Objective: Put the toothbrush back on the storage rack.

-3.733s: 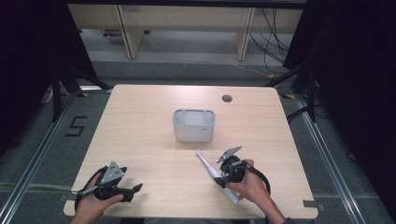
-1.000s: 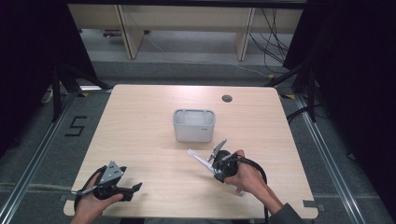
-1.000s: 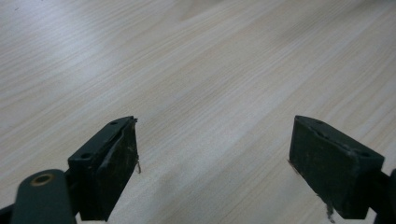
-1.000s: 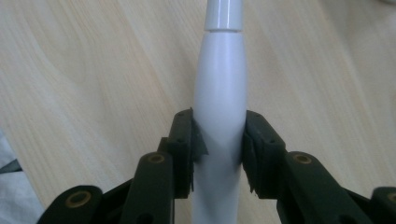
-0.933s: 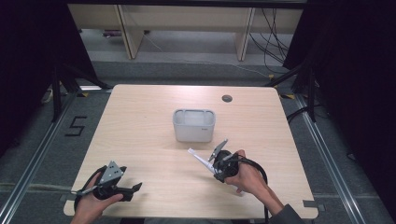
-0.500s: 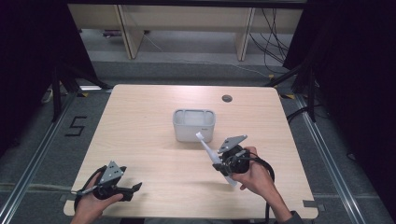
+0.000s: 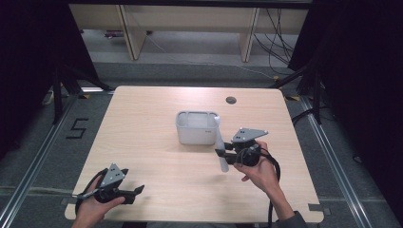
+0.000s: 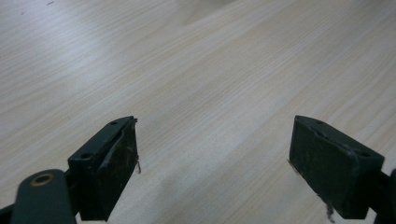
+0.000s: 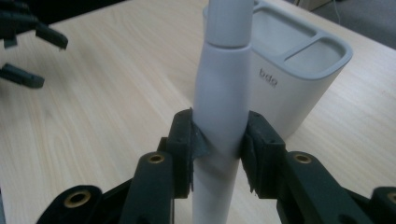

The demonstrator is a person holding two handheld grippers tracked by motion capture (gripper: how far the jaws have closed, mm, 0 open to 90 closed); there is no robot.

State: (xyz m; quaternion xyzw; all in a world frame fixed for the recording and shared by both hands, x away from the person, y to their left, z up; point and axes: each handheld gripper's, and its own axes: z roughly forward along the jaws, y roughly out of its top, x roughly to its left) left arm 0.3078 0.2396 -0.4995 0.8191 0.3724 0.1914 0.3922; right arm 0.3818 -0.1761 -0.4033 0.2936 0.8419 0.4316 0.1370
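A white, stick-shaped handle (image 7: pixel 220 142) (image 9: pixel 222 93) is clamped upright between the jaws of my right gripper (image 7: pixel 222 153) (image 9: pixel 219 144), just right of and in front of a light grey holder (image 7: pixel 196 127) (image 9: pixel 289 74) with several compartments. The handle's top end rises beside the holder's right rim. My left gripper (image 7: pixel 135 194) (image 8: pixel 215 163) rests low at the table's front left corner, jaws wide open over bare wood, nothing between them.
The wooden table (image 7: pixel 152 109) has a round cable hole (image 7: pixel 231 100) at the back right. Cables trail from both grippers over the front edge. Dark floor and shelving legs surround the table.
My right gripper carried the white handle from the front of the table up and back toward the holder, turning it from slanted to nearly upright. The left gripper stayed still.
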